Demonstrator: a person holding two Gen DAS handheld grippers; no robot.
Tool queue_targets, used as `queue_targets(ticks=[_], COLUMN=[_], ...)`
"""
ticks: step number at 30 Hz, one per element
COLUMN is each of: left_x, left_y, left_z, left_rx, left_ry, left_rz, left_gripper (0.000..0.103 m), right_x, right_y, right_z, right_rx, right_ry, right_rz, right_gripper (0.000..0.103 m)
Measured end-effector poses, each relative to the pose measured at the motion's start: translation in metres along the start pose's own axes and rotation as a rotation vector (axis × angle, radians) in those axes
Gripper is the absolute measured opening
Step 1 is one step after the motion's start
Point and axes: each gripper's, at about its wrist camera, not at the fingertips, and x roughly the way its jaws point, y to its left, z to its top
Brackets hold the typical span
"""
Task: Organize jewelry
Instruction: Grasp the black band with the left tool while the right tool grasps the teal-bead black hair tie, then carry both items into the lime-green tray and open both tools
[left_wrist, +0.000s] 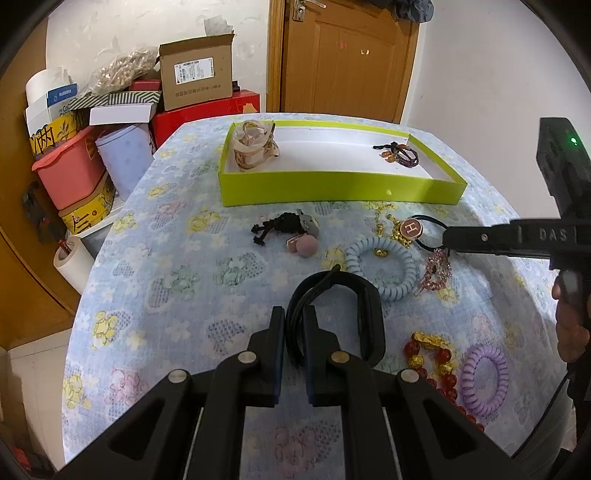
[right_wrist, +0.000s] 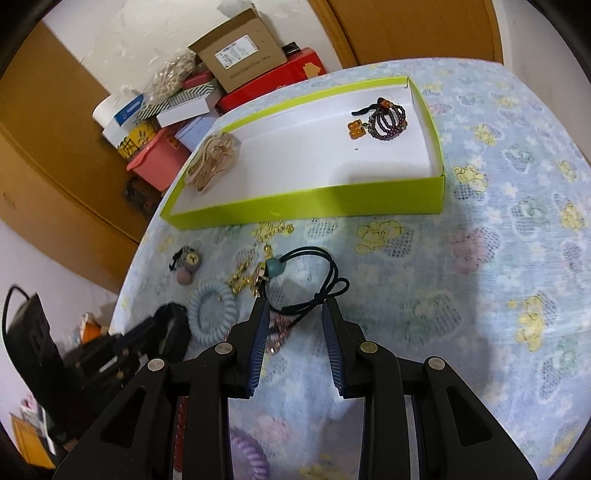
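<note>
1. Two grippers over the flowered tablecloth (left_wrist: 155, 258). My left gripper (left_wrist: 294, 325) is pinched tight on the near side of a black band (left_wrist: 369, 314), a wide dark loop lying just short of the pale blue spiral tie (left_wrist: 384, 269). The grip looks thin, on one edge only.
2. To do this step well, I judge: lift straight up before swinging toward the green box (left_wrist: 332, 190), so the loop clears the blue spiral beside it and does not drag it along.
3. The box sits at the far side of the table. Inside it, a beige scrunchie (left_wrist: 255, 147) fills the left corner and a dark bead bracelet (left_wrist: 404, 155) lies at the right; the middle is bare white floor, the obvious drop spot.
4. Between me and the box: a small knit charm with a pink ball (left_wrist: 303, 236), then a gold chain (left_wrist: 384, 225) running under a round H charm (left_wrist: 410, 228).
5. My right gripper (right_wrist: 295, 306) is partly open and has hold of nothing. A black elastic cord (right_wrist: 325, 284) with a teal bead (right_wrist: 275, 267) lies across the gap at its tips; the pads do not press it yet.
6. In the way on the right: the cord lies tangled near the gold chain and a pink crystal clip (left_wrist: 437, 271), so closing there may snag more than one piece.
7. Nearest my right side: red and gold beads (left_wrist: 432, 354) and a purple spiral tie (left_wrist: 484, 376), both untouched.
</note>
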Motion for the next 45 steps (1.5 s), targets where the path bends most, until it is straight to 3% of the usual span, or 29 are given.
queue_targets(ticks=[6, 10, 12, 17, 24, 34, 45], left_x=[0.001, 0.002, 0.002, 0.002, -0.005, -0.04, -0.052], left_y=[0.0, -0.001, -0.001, 0.0, 0.002, 0.001, 0.004], left_z=[0.002, 0.002, 0.003, 0.003, 0.003, 0.008, 0.022], left_rx=[-0.001, 0.0, 0.0, -0.003, -0.031, -0.047, -0.07], left_ry=[-0.002, -0.003, -0.004, -0.003, -0.006, -0.074, -0.094], left_rz=[-0.003, -0.002, -0.002, -0.003, -0.006, -0.008, -0.01], left_gripper=[0.01, 0.01, 0.01, 0.009, 0.009, 0.009, 0.009], right_x=[0.005, 0.007, 0.009, 0.011, -0.013, -0.067, -0.094], right_y=[-0.007, 0.004, 0.011, 0.016, 0.022, 0.031, 0.036], right_z=[0.009, 0.014, 0.014, 0.012, 0.004, -0.014, -0.015], right_rx=[0.098, 0.037, -0.005, -0.089, -0.145, -0.167, -0.189], right_ry=[0.0, -0.021, -0.025, -0.042, -0.096, -0.194, -0.25], right_rz=[0.022, -0.077, -0.136, -0.203, -0.2, -0.17, -0.137], right_gripper=[0.031, 0.029, 0.007, 0.004, 0.004, 0.004, 0.004])
